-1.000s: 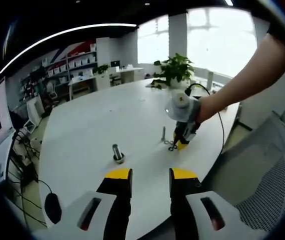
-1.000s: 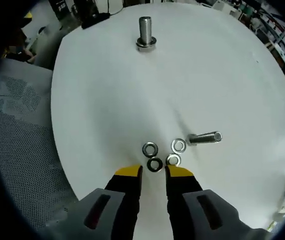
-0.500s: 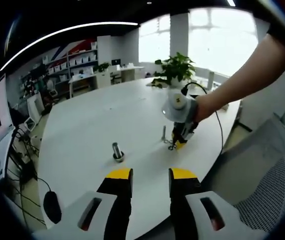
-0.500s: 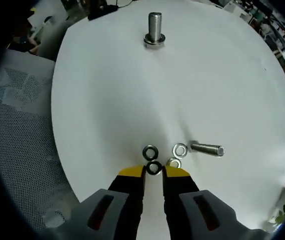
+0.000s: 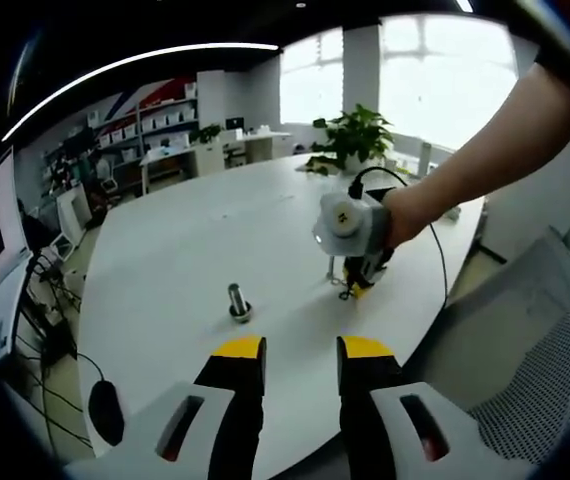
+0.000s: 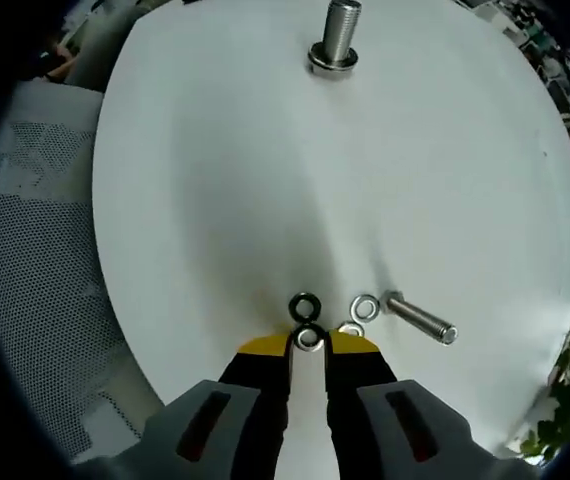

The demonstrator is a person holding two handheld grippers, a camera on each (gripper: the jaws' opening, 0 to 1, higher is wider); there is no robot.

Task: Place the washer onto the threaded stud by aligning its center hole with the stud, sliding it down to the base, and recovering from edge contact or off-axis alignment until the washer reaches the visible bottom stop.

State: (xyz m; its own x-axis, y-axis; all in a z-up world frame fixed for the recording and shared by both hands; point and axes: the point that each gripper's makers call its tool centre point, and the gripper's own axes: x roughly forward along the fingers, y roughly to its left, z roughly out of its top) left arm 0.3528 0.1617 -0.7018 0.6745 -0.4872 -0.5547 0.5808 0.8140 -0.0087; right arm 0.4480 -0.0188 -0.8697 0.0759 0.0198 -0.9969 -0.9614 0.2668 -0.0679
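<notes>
Spanning both views, white table (image 6: pixel 215 180). Upright stud (image 6: pixel 337 35) at far edge, second stud (image 6: pixel 420 320) tilted near washers. Right gripper (image 6: pixel 308 345) nipping washer (image 6: pixel 309 338); 2 more washers beside. Left gripper (image 5: pixel 300 350) apart, holding nothing.

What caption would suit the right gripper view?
Right gripper closing around a washer on the white table, upright threaded stud beyond.
</notes>
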